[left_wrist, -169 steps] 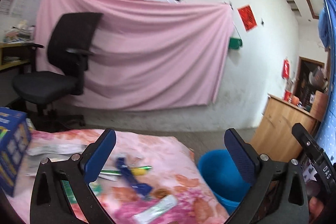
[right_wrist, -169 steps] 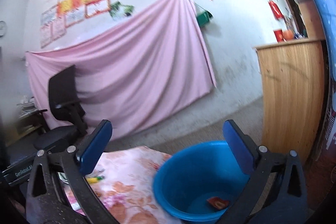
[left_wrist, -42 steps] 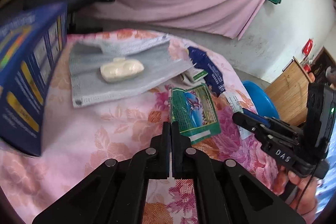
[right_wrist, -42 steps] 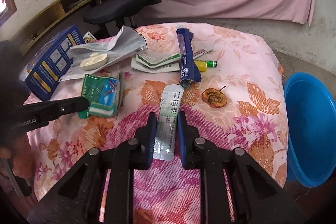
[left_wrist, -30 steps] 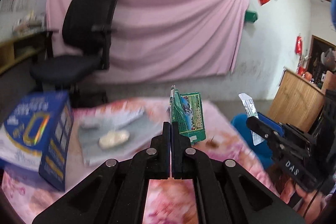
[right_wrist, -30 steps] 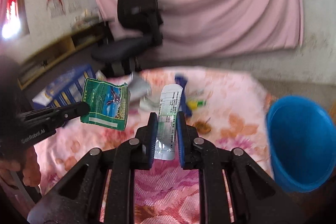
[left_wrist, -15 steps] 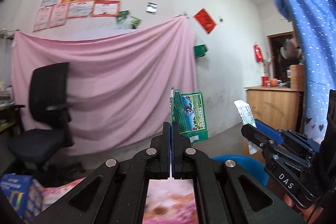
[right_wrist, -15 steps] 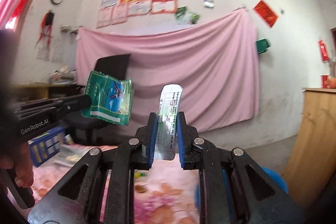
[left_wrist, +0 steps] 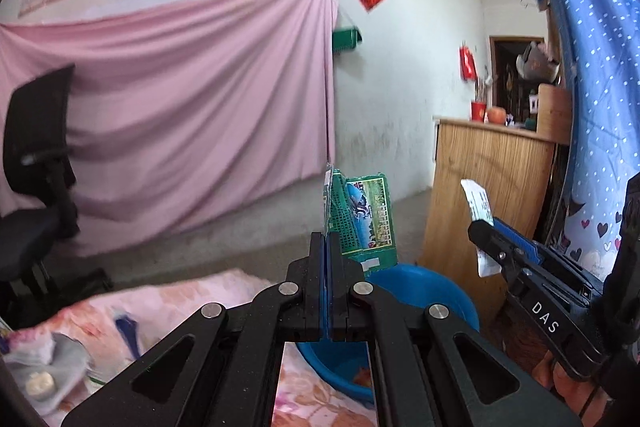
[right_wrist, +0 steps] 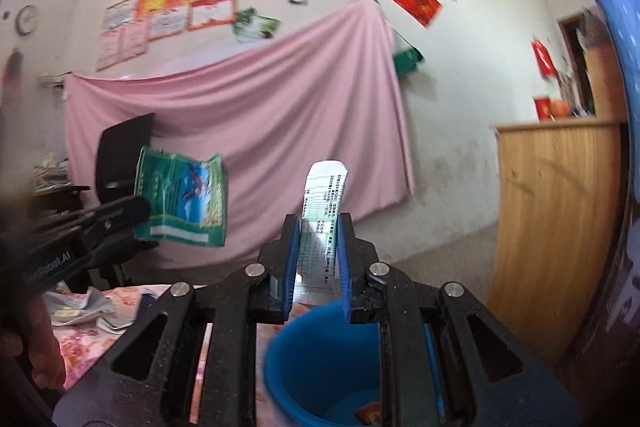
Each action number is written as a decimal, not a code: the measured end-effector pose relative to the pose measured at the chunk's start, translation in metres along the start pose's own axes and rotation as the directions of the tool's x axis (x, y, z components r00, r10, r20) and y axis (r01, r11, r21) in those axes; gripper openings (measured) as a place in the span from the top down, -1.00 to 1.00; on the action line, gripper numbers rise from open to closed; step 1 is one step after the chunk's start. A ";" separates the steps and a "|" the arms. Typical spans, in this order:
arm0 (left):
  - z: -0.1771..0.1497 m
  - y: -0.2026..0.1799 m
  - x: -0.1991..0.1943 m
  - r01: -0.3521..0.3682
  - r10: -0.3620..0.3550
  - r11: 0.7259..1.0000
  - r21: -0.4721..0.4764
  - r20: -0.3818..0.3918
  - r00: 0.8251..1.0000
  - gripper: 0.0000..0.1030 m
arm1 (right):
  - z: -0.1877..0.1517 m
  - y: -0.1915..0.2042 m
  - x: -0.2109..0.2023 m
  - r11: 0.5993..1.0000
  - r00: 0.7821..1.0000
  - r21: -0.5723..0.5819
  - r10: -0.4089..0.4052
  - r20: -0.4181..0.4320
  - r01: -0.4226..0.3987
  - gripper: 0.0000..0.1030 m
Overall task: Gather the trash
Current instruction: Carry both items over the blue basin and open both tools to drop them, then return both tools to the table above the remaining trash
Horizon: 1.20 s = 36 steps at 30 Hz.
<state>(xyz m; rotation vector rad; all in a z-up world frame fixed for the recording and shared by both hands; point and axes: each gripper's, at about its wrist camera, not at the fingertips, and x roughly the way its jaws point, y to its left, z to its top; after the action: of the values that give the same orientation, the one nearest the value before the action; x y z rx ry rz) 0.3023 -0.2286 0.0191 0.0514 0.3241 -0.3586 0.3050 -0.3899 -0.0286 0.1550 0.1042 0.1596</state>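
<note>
Nearest the lens, at lower centre of the left wrist view, your left gripper [left_wrist: 327, 247] was pressed together on the edge of the green wrapper [left_wrist: 366, 219], which stood upright above the fingertips. At lower centre of the right wrist view, your right gripper [right_wrist: 318, 259] was clamped on the white printed packet [right_wrist: 324, 211] — its jaws stood narrowly apart because the packet filled the gap between the blue pads [right_wrist: 291, 263].

Just beyond both grippers, low in each frame, sat the blue basin [left_wrist: 432, 291]; a small red scrap [right_wrist: 370, 415] lay on its bottom at the lower edge of the right wrist view. At lower left of the left wrist view, the floral-covered table [left_wrist: 192, 291] carried further litter, blurred, including a grey wrapper [left_wrist: 68, 363].

Farther off, at left, stood the black office chair [left_wrist: 36, 155]; at right, the wooden counter [left_wrist: 492, 187]. Behind them, across the middle of the frame, hung the pink cloth [left_wrist: 192, 99] on the white wall.

The step in hand appeared to be the carry — two pieces lifted off the table and brought toward the basin. The next move would call for bringing each gripper over the basin's mouth and spreading the jaws so that both pieces dropped inside; light wrappers may cling to a pad or drift past the rim.
</note>
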 end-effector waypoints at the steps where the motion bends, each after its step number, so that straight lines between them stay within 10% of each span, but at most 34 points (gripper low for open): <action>1: 0.001 0.001 0.007 0.006 -0.006 1.000 -0.011 -0.023 1.000 1.00 | -0.002 -0.006 0.003 1.000 1.000 0.018 -0.008 -0.021 0.008 0.09; 11: -0.002 0.002 0.071 0.012 -0.036 0.996 -0.090 -0.271 0.962 1.00 | -0.030 -0.025 0.039 0.996 0.976 0.078 -0.023 -0.218 0.041 0.08; 24: -0.010 0.004 0.098 0.045 -0.097 0.990 -0.137 -0.403 0.910 0.99 | -0.059 -0.045 0.064 0.982 0.928 0.175 0.003 -0.372 0.067 0.03; 36: -0.008 0.034 0.061 0.008 -0.073 0.980 -0.199 -0.322 0.944 0.39 | -0.050 -0.044 0.063 0.981 0.931 0.176 -0.010 -0.366 0.080 -0.02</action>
<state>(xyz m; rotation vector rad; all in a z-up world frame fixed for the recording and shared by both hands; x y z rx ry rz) 0.3653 -0.2167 -0.0081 -0.0897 0.6904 -0.3574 0.3674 -0.4151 -0.0909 0.3107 0.4944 0.1310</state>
